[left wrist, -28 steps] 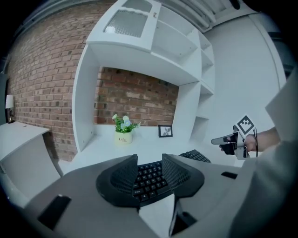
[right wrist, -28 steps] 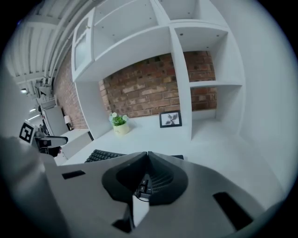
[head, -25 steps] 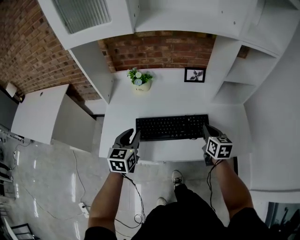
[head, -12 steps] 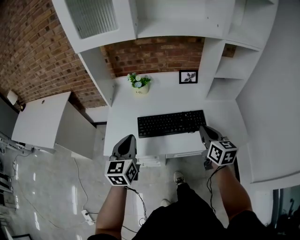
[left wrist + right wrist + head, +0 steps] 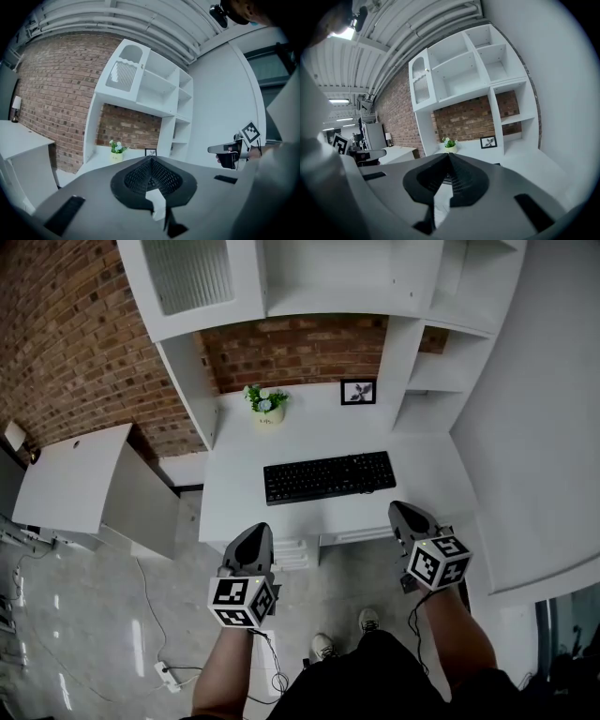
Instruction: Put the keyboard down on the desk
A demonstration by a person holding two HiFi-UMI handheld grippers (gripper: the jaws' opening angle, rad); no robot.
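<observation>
Bright, even daylight-white light fills the head view. The white table (image 5: 281,442) and shelving (image 5: 328,277) look nearly washed out and cast only soft shadows. The glossy floor (image 5: 84,615) shows pale streaks of glare. Wide-angle distortion bows the brick wall (image 5: 66,343) and the shelf edges. Both gripper views are ringed by black corners, and the foreground nearest the lens is soft. The left gripper view is dimmer and bluish. In the right gripper view a ceiling lamp (image 5: 344,33) flares.

In my right gripper view the closed fingers (image 5: 464,183) hide nearly all the keyboard (image 5: 328,476); the framed picture (image 5: 358,392) shows a subject too small to tell.
</observation>
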